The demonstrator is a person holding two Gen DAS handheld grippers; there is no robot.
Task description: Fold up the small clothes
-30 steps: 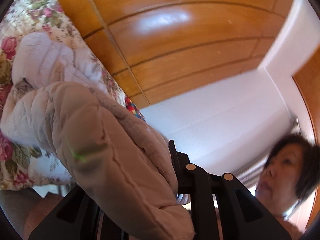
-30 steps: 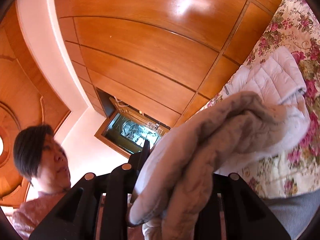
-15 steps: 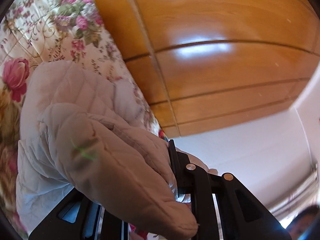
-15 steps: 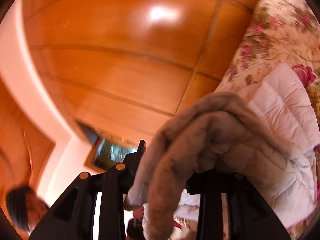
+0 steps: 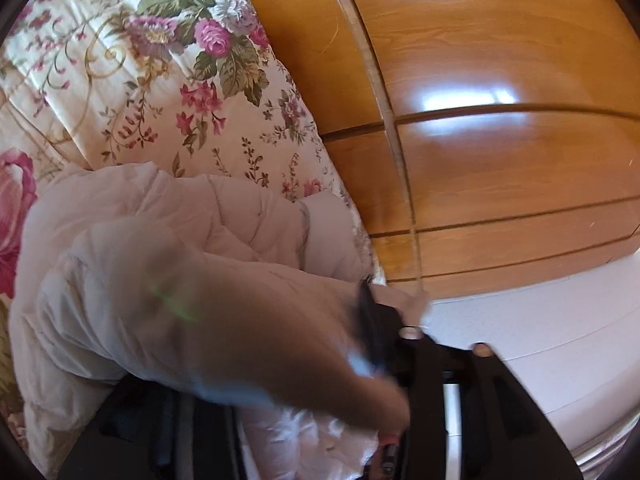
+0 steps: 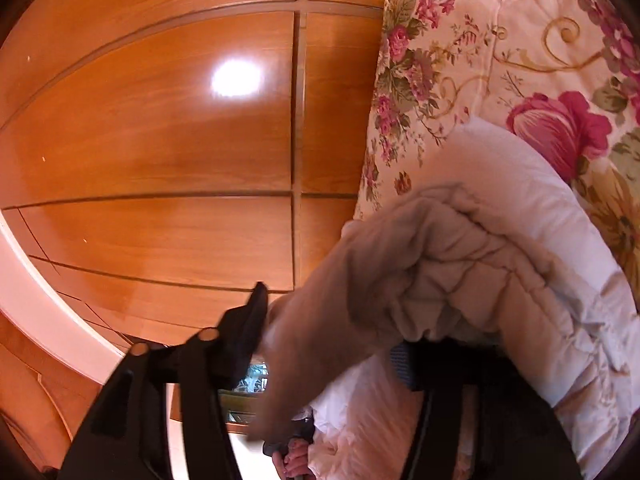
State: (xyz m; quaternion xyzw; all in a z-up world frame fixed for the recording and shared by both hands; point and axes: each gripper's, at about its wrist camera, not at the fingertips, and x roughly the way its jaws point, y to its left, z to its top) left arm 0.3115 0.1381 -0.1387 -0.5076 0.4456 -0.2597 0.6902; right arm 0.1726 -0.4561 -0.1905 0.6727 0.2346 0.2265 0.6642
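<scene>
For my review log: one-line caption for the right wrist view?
Right tongs opening around a folded pale quilted jacket on a floral bedspread.

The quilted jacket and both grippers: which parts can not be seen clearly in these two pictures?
- Left wrist view: the near fold of the quilted jacket is motion-blurred and covers one finger of the opening left gripper.
- Right wrist view: the jacket drapes between the opening right gripper's fingers; pad contact is hidden.
- Both views: the jacket's lower part is cut off by the bottom edge.
- Floral bedcover: its extent runs past the fisheye rim.
</scene>
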